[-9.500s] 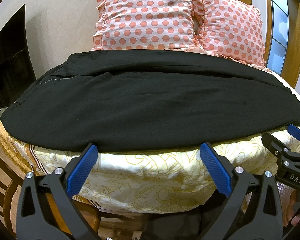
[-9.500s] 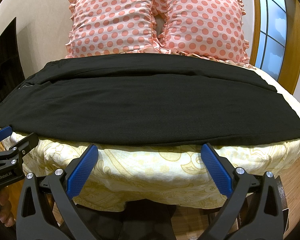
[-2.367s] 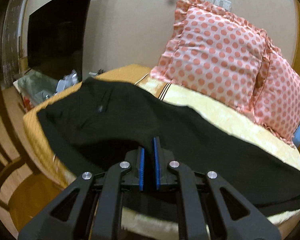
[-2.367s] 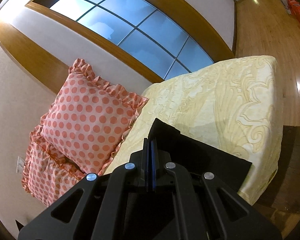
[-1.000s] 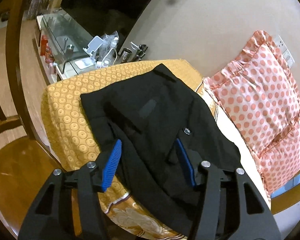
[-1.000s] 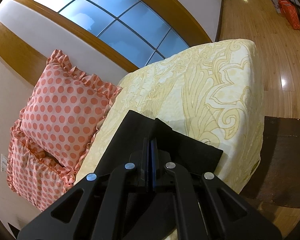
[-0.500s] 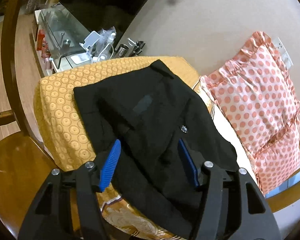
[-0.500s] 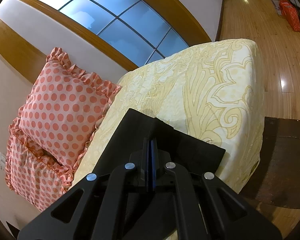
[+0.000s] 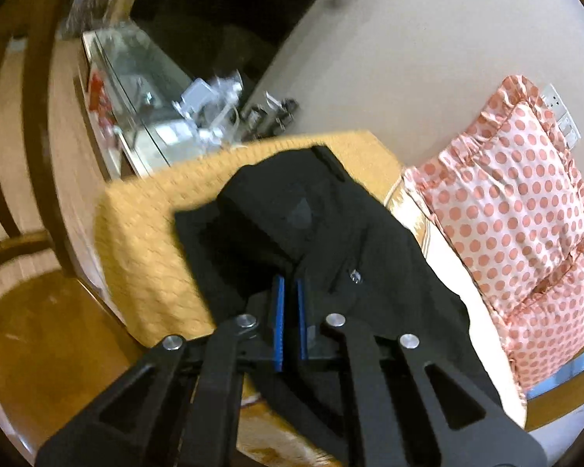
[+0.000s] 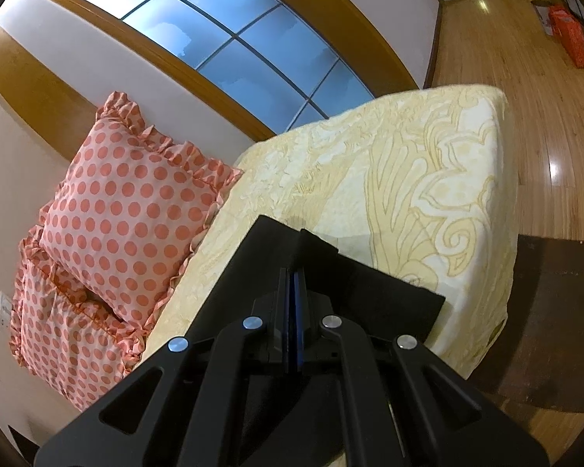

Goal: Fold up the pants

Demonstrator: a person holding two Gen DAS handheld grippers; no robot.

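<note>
Black pants (image 9: 331,233) are lying rumpled across the bed (image 10: 428,163), waist button showing. Left tongs (image 9: 288,292) are pinching waist fabric; right tongs (image 10: 295,284) are pinching the flat hem end.

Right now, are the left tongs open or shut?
Shut on the pants. In the left wrist view the left tongs have their blue pads nearly together, with black cloth pinched between them near the button.
</note>
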